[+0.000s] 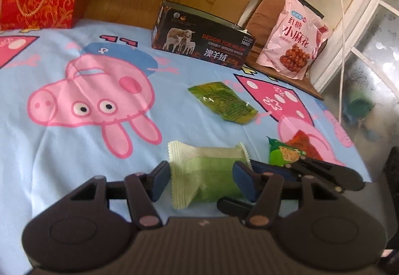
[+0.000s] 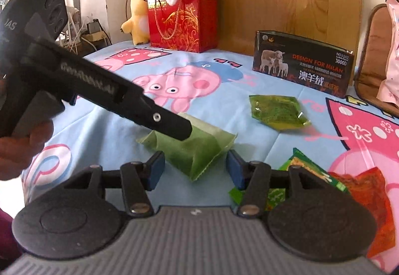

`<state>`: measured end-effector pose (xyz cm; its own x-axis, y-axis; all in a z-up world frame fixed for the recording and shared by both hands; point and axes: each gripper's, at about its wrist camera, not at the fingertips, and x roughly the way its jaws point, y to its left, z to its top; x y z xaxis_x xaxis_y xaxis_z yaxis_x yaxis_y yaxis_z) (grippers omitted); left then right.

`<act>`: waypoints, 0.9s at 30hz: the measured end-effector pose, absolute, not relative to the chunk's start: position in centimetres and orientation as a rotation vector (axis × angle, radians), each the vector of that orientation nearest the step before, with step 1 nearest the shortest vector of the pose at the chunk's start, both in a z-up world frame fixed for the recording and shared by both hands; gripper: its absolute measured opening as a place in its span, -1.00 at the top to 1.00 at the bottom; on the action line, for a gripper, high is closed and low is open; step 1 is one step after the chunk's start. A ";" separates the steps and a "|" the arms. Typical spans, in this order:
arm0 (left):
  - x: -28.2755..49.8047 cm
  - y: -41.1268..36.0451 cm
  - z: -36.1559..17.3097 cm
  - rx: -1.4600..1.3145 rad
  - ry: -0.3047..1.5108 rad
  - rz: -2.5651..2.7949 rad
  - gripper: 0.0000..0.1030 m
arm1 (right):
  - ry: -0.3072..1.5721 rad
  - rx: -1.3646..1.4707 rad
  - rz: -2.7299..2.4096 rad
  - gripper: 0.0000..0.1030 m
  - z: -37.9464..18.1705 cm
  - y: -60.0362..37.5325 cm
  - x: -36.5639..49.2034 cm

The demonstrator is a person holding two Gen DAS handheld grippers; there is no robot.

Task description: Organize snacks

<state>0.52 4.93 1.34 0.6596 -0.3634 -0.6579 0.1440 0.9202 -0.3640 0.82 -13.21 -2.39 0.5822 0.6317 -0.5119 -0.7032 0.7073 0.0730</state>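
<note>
Left gripper point(image 1: 200, 181) jaws straddle pale green packet point(image 1: 207, 175); bed edge point(image 1: 359, 150) near.

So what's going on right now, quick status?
Left gripper and right gripper open. Pale green snack packet lies between both, unpinched. Nothing blocking.

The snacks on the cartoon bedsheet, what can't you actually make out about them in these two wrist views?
- Pale green pillow-pack snack: its print is too blurred to read in either view; the left gripper covers its edges.
- Red-orange wrapper: right wrist view, partly behind the right gripper, brand unreadable.
- Green printed snack packet: left wrist view, half hidden by a black gripper finger.
- Pink snack bag: cut off by the right edge.
</note>
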 end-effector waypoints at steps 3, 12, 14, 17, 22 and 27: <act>0.3 4.7 1.3 -0.279 0.787 -0.272 -0.06 | 0.537 -0.128 0.764 -0.02 -2.3 -13.2 0.7; -0.2 5.1 1.2 -0.294 0.774 -0.281 -0.06 | 0.540 -0.096 0.704 -0.01 -2.3 -13.2 0.3; -0.3 5.1 1.1 -0.294 0.769 -0.284 -0.06 | 0.540 -0.104 0.698 -0.01 -2.3 -13.0 0.2; -0.5 5.1 1.0 -0.294 0.759 -0.286 -0.07 | 0.540 -0.107 0.692 -0.02 -2.3 -13.0 0.2; -0.9 5.0 0.7 -0.265 0.724 -0.294 -0.08 | 0.537 -0.126 0.679 -0.02 -2.3 -12.7 0.1; -1.4 5.1 -0.1 -0.232 0.634 -0.321 -0.13 | 0.536 -0.141 0.673 -0.06 -2.3 -12.4 -0.1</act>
<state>-1.44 5.09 -0.09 0.7589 -0.3616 -0.5416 0.2214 0.9254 -0.3077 -0.08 -12.42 -2.31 0.6530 0.5551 -0.5153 -0.6262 0.7784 0.0449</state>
